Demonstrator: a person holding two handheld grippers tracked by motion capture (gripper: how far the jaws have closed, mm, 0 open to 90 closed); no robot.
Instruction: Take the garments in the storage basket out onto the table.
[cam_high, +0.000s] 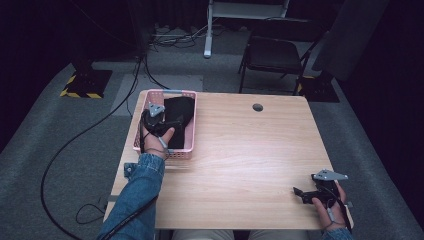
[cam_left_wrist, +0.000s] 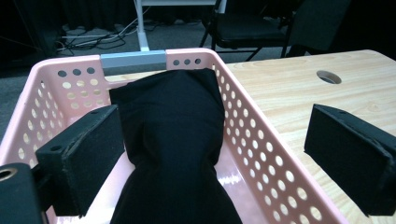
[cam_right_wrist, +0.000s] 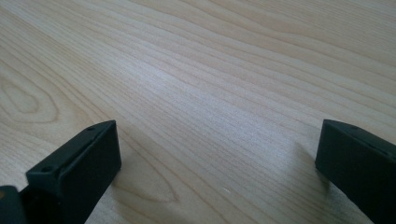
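Observation:
A pink perforated basket (cam_high: 188, 131) (cam_left_wrist: 261, 140) stands at the table's far left with a black cloth (cam_high: 181, 110) (cam_left_wrist: 175, 126) lying inside it. My left gripper (cam_high: 167, 122) (cam_left_wrist: 217, 158) hovers over the basket, open, with its jaws spread to either side of the cloth and nothing held between them. My right gripper (cam_high: 300, 194) (cam_right_wrist: 217, 163) rests low over the bare wood near the table's front right corner, open and empty.
The wooden table (cam_high: 250, 150) has a round cable hole (cam_high: 257, 107) (cam_left_wrist: 328, 76) near its far edge. Beyond the table stand a black folding chair (cam_high: 275, 55) and a white stand leg (cam_high: 208, 30). Cables run across the grey floor at left.

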